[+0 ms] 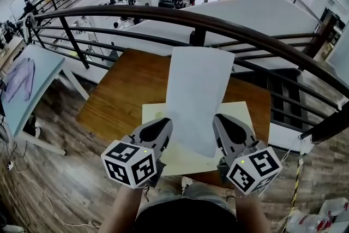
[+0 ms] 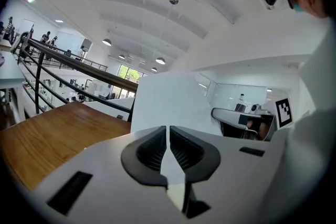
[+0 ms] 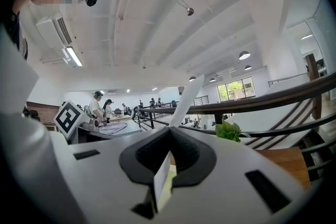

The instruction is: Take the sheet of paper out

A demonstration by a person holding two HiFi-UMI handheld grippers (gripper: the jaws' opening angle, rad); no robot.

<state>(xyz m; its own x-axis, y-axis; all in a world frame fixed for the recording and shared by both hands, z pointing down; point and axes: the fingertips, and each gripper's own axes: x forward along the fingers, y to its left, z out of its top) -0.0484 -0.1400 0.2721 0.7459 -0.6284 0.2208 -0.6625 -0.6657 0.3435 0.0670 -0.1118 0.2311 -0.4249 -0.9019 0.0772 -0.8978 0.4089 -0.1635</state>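
Observation:
A white sheet of paper (image 1: 197, 93) is held up over a pale yellow folder (image 1: 241, 113) that lies on the wooden table (image 1: 125, 90). My left gripper (image 1: 167, 124) is shut on the sheet's lower left edge. My right gripper (image 1: 217, 119) is shut on its lower right edge. In the left gripper view the sheet (image 2: 169, 99) rises broad and white from between the shut jaws of the left gripper (image 2: 168, 132). In the right gripper view the sheet (image 3: 190, 93) shows edge-on as a narrow strip running out of the right gripper (image 3: 169, 135).
A dark curved railing (image 1: 163, 16) runs just beyond the table's far side, with an open hall below. A light blue table (image 1: 32, 76) with a cloth on it stands at the left. A small green plant (image 3: 229, 130) shows in the right gripper view.

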